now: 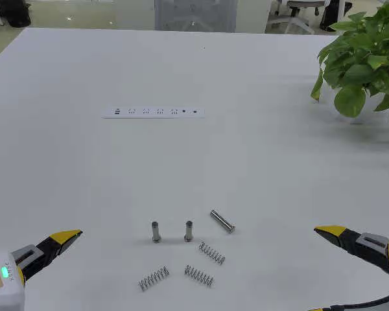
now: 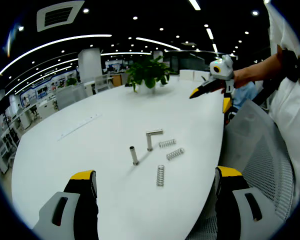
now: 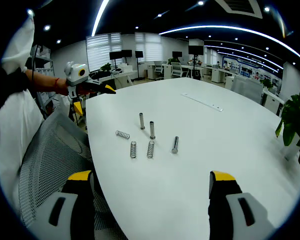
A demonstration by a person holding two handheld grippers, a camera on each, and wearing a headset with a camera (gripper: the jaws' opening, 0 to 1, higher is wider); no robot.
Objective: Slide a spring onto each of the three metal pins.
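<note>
On table, lower centre of head view: left pin and middle pin upright, side by side. Just right and slightly higher, third pin lying flat. Below these, right spring, centre spring, left spring, apparently apart from every pin. Higher, mid-frame: power strip. Upper right: plant.

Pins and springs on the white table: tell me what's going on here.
A person holds the left gripper and right gripper open, either side of the parts. Two pins stand upright; the third pin lies on its side. Three springs lie loose on the table; none is on a pin yet.
</note>
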